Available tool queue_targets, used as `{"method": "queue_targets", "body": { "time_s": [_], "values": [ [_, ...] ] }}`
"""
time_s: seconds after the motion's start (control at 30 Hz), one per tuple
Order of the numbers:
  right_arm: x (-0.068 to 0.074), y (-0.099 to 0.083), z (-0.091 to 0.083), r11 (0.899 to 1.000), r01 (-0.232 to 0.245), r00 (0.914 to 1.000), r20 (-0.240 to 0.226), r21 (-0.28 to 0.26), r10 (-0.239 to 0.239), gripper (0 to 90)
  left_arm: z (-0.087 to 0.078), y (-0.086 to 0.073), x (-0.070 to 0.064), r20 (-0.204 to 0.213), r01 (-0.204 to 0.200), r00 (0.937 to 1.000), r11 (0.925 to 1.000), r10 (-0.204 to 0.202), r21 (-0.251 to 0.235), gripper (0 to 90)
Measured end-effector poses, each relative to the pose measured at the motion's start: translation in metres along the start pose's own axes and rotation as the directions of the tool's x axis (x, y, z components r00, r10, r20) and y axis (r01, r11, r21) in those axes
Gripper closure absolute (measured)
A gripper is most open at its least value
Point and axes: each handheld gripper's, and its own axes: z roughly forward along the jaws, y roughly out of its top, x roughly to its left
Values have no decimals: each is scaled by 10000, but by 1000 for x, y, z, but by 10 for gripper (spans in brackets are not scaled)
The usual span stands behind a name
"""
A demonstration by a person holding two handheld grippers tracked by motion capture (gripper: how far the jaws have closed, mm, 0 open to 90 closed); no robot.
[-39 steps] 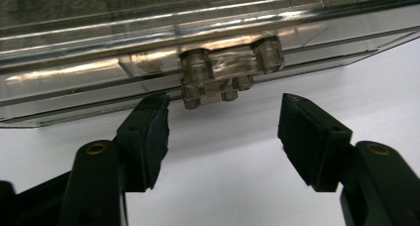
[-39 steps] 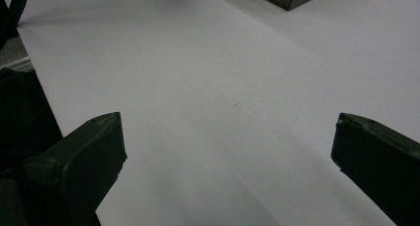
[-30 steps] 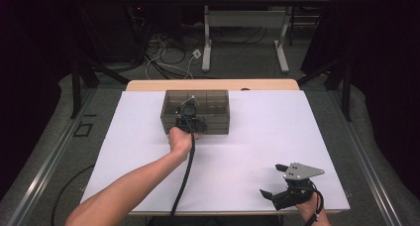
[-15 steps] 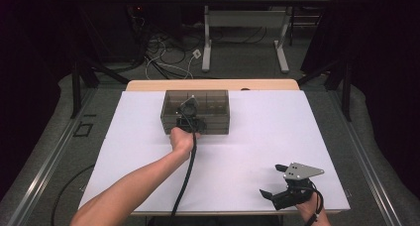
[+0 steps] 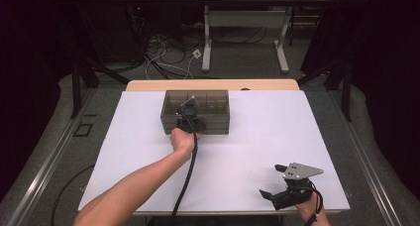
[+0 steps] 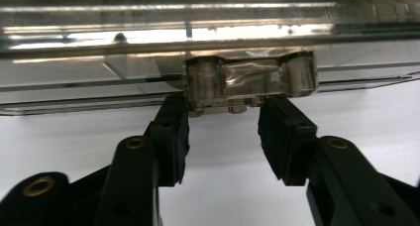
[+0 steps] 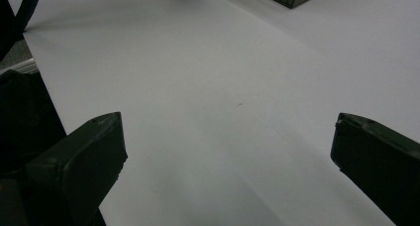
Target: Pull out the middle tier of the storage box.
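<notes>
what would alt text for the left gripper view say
The left hand-held gripper points its two open black jaws at the clear latch on the front of a smoky transparent box, one jaw either side below it, over a white table.

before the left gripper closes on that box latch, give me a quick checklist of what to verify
1. Left gripper open: ok.
2. Latch lined up with the gap: ok, it sits just ahead of both fingers.
3. Fingers touching the latch: cannot tell.
4. Clear box flat on the white table: ok.
5. Lid shut or loose: cannot tell.
6. Right gripper out of the way: ok, open at the table's near right corner.
</notes>
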Motion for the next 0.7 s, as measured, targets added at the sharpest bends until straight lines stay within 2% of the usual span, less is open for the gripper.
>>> {"method": "queue_targets", "body": {
  "time_s": [0.37,0.4,0.43,0.5,0.57,0.7],
  "values": [
    [0,0,0,9998,-111,9999,-56,186,112,3,-1,-1,-1,28,-185,9998,9997,184,141,570],
    [-1,0,0,9997,-129,9999,-50,192,130,3,-1,-2,-1,-111,-271,9996,9994,273,237,573],
    [0,0,0,9998,-145,9999,-4,103,145,3,-1,-3,0,-154,-146,9998,9997,149,210,615],
    [0,0,0,9999,-136,9999,-19,94,136,3,-2,-4,3,-31,-179,9998,9998,179,126,672],
    [0,0,-1,9997,-127,9999,-73,209,129,3,-4,-4,4,144,-260,9996,9994,257,221,636],
    [-1,0,0,9997,-159,9999,-60,186,161,3,-4,-3,-1,121,-351,9993,9992,349,208,534]
  ]
}}
